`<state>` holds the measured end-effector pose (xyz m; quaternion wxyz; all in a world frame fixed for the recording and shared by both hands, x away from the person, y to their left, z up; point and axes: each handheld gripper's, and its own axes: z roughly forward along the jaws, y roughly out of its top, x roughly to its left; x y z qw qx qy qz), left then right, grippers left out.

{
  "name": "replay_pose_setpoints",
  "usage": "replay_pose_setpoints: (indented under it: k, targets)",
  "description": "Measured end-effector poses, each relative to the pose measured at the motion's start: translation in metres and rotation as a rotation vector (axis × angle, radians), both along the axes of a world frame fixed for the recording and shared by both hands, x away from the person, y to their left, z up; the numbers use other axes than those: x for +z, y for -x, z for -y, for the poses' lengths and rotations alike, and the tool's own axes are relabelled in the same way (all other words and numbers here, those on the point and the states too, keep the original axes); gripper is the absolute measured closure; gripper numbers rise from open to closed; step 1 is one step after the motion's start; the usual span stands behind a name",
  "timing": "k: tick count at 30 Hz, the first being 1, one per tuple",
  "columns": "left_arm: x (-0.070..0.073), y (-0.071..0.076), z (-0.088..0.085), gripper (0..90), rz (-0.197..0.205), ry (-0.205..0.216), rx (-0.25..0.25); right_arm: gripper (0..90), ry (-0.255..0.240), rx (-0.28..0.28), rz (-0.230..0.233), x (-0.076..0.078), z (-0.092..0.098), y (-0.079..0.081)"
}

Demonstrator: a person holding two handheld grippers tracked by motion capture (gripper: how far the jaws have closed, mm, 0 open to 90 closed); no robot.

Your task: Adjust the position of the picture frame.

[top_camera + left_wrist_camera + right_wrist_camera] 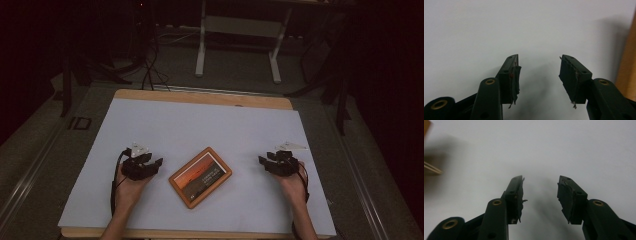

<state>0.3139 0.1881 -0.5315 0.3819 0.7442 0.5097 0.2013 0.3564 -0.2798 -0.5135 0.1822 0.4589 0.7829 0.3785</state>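
Between my grippers: the frame (200, 177) is lying flat on the white sheet (200, 130), picture side up, turned at a slant, clear of both hands.
Left gripper (159, 163): I am resting it low on the sheet just beside the frame's left corner, jaws released with nothing between them; the left gripper view is showing bare sheet between the pads (515, 80).
Right gripper (262, 161): I am holding it near the frame's right side but apart from it, jaws spread and empty, pads (567, 200) worn and ragged.
Step in hand: I am judging this as the approach to picking the frame up from both sides.
Doing it well: I am aiming each gripper at a wooden edge, not the picture face, and keeping low so a jaw can slide under the rim.
Watching for: the flat frame skidding on the smooth sheet if one side is pushing before the other.
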Motion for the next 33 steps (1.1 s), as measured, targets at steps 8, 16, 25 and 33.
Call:
replay_pose_setpoints:
  k: [8, 16, 25, 33]
  targets:
    - [0.003, 0.003, 0.000, 49.4, -0.003, 0.026, -0.041, 54.7, -0.020, 0.074, 0.012, 0.011, -0.014, 0.009]
    - [0.007, 0.007, 0.002, 48.6, 0.002, 0.054, -0.083, 53.0, -0.054, 0.194, 0.034, 0.027, -0.042, 0.023]
    - [0.009, 0.012, 0.009, 48.3, 0.001, 0.060, -0.154, 51.7, -0.064, 0.277, 0.013, 0.026, -0.065, 0.030]
    - [0.013, 0.010, 0.021, 48.2, -0.005, 0.104, -0.249, 43.1, -0.128, 0.325, -0.057, 0.026, -0.074, 0.039]
